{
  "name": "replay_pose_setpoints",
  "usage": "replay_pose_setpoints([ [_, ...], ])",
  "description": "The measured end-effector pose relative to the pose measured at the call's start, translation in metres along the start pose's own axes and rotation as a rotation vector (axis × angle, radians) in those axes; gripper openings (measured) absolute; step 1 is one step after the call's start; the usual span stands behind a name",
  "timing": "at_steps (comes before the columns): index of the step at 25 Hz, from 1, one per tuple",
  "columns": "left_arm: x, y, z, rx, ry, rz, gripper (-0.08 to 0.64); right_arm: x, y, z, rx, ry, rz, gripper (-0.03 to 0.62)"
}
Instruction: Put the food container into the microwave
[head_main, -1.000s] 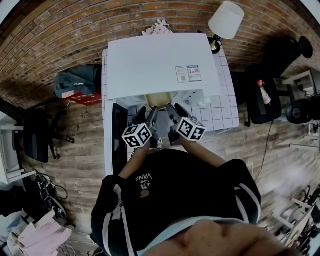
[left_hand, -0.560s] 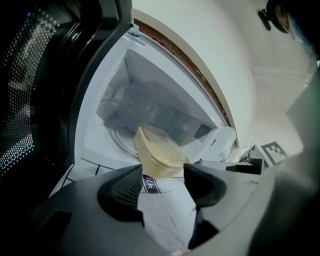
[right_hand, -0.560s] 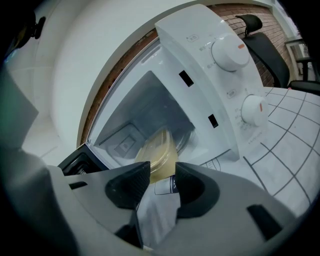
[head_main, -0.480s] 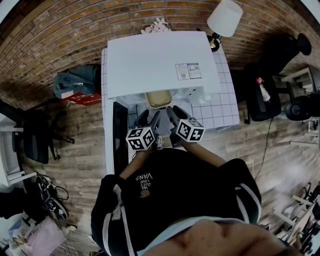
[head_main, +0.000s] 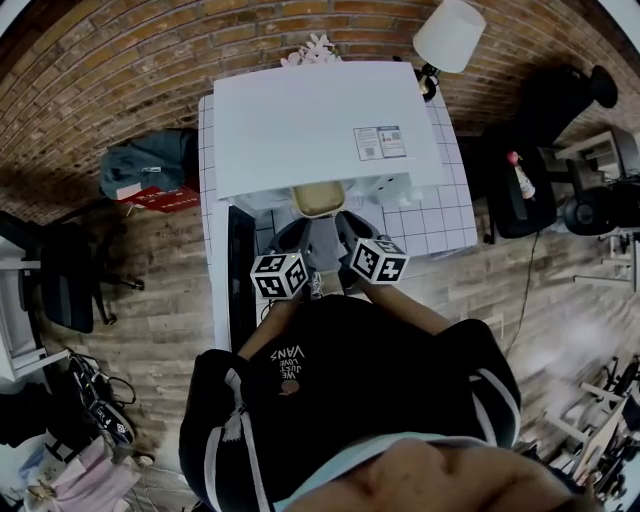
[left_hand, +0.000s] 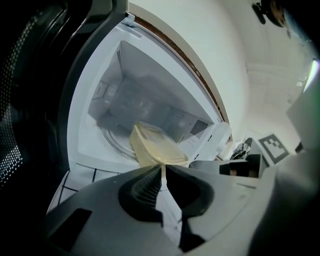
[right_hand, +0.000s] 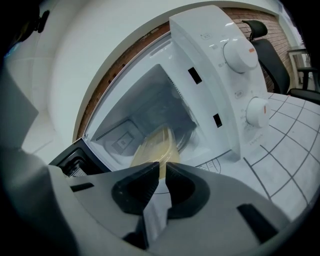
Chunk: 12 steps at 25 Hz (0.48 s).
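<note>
Food container (head_main: 318, 199) sits in the mouth of the open microwave (head_main: 320, 120), half under its top. At far left the dark door (head_main: 238, 270) stands swung out. My left gripper (left_hand: 163, 170) has just been closing and pinches the container's near rim, a thin beige edge between its jaws. My right gripper (right_hand: 162, 167), also just closing, nips that same rim just beside it.

The left hand-held gripper (left_hand: 163, 173) and the right hand-held gripper (right_hand: 162, 168), spread wide a second ago, have just been closing. Each now pinches the rim of the food container (left_hand: 156, 148).
</note>
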<state>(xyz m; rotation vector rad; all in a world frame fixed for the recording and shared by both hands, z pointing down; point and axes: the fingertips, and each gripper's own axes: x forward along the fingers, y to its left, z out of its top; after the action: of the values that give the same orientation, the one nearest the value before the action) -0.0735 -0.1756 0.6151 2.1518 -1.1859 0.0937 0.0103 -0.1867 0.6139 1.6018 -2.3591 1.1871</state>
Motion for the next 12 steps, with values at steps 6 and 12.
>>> replay_pose_setpoints([
  [6,-0.0003,-0.0069,-0.0065,0.01,0.029,-0.051,0.02,-0.002,-0.0052,-0.003,-0.003,0.014,-0.036,0.023],
  [12,0.0017,-0.0049,-0.0085,0.0,0.038,-0.056,0.012,0.0045,-0.0087,-0.0018,0.0,0.028,-0.033,0.012],
])
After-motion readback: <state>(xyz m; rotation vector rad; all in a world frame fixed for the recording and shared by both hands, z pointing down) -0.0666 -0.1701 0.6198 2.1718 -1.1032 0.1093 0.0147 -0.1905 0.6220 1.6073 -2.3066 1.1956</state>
